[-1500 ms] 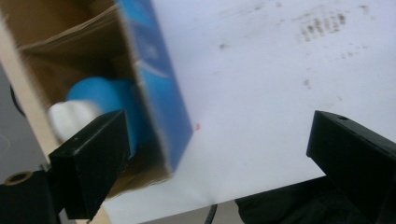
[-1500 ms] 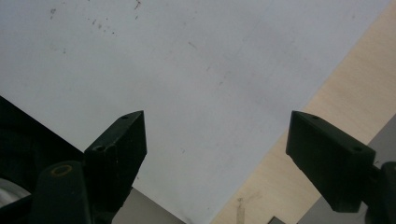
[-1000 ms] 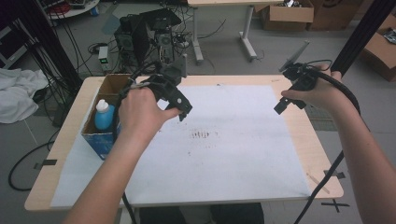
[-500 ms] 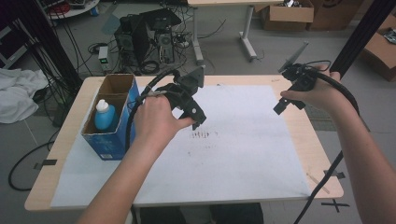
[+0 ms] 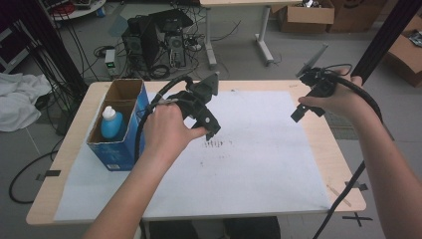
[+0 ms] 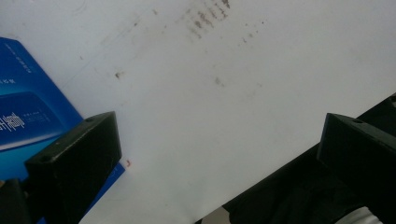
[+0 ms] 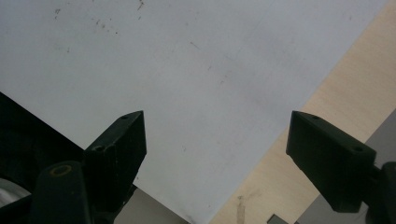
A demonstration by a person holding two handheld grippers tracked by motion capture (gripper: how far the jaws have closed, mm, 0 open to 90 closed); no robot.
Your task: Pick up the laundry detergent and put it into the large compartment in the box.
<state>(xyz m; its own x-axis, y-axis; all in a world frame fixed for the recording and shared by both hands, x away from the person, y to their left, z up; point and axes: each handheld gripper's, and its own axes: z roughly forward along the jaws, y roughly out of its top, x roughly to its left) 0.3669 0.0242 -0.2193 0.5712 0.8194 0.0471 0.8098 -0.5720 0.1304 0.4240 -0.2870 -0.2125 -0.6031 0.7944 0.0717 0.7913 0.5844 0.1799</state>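
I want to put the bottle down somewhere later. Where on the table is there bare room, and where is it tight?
The white sheet is bare between the blue box and the right table edge, apart from faint stains. It is tight at the left: the box holds the bottle, and the left gripper hangs beside it. The right gripper hovers over the far right edge.

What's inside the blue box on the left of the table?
The box has two open compartments. The near one holds a blue bottle with a white cap, standing upright. The far one looks empty, though its floor is partly hidden by the walls.
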